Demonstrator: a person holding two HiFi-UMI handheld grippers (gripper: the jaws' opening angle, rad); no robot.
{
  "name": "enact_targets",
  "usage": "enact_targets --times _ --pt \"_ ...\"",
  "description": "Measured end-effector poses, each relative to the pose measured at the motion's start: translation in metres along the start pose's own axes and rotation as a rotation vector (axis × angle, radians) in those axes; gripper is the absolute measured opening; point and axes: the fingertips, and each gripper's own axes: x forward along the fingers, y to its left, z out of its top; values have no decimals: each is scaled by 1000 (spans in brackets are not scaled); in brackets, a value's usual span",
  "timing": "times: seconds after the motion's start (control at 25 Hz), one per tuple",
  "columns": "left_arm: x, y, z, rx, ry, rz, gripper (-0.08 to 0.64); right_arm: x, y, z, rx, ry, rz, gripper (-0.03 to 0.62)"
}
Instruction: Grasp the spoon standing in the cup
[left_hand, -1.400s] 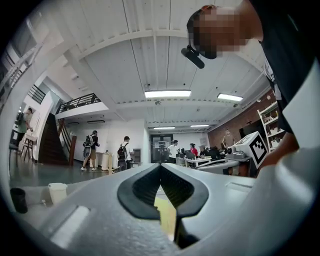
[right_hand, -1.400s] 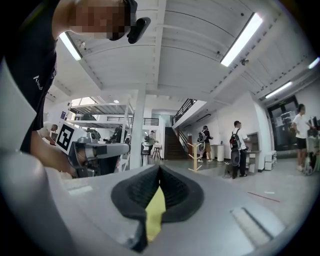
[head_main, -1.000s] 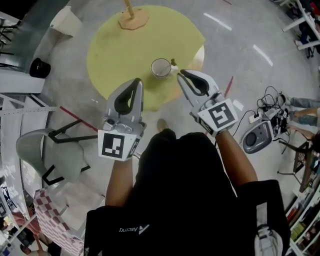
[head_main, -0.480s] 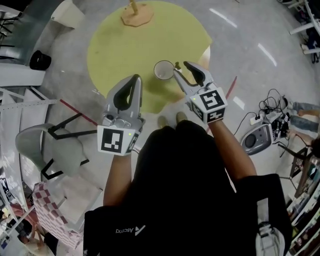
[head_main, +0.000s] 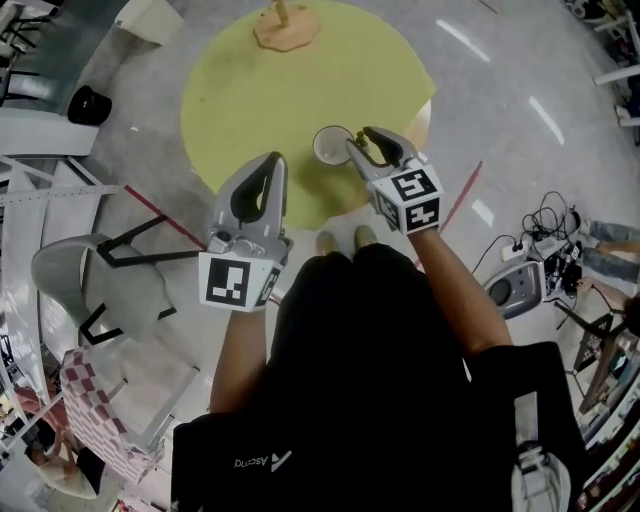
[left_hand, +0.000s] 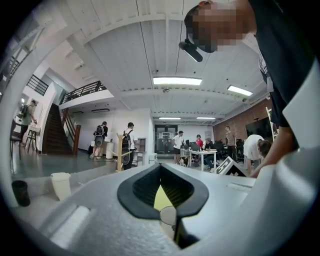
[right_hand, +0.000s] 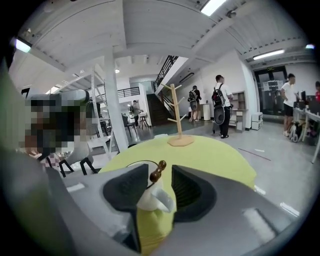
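Observation:
A white cup (head_main: 328, 146) stands near the front edge of the round yellow-green table (head_main: 270, 90). A spoon with a brown knobbed handle (head_main: 360, 134) leans out of it to the right. My right gripper (head_main: 361, 139) straddles that handle. In the right gripper view the brown knob (right_hand: 159, 170) rises above the cup (right_hand: 149, 196) in the gap between the two black pads, and neither pad touches it. The right gripper (right_hand: 160, 176) has its jaws closing. My left gripper (head_main: 272, 160) hangs off the table's front-left edge, shut and empty, and the cup (left_hand: 168, 215) shows through its pad hollow.
A wooden mug tree (head_main: 285, 25) stands at the table's far side. A grey chair (head_main: 90, 295) sits on the floor to the left. Cables and a grey device (head_main: 515, 280) lie to the right. Several people stand far off in the hall.
The right gripper has moved left and forward to the cup and opened; the spoon handle now stands between its jaws. The left gripper has hardly moved.

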Motion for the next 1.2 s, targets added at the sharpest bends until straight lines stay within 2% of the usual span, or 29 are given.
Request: enact_targets --times 0.24,0.6,1.2 --pt "1 7 -1 -3 11 29 9 7 4 1 -9 18 26 54" --pt "2 -2 0 -4 4 36 9 -8 9 15 -33 -2 47 49" --pt "-9 -17 22 6 -43 27 9 -88 43 110 -91 -193 158 49"
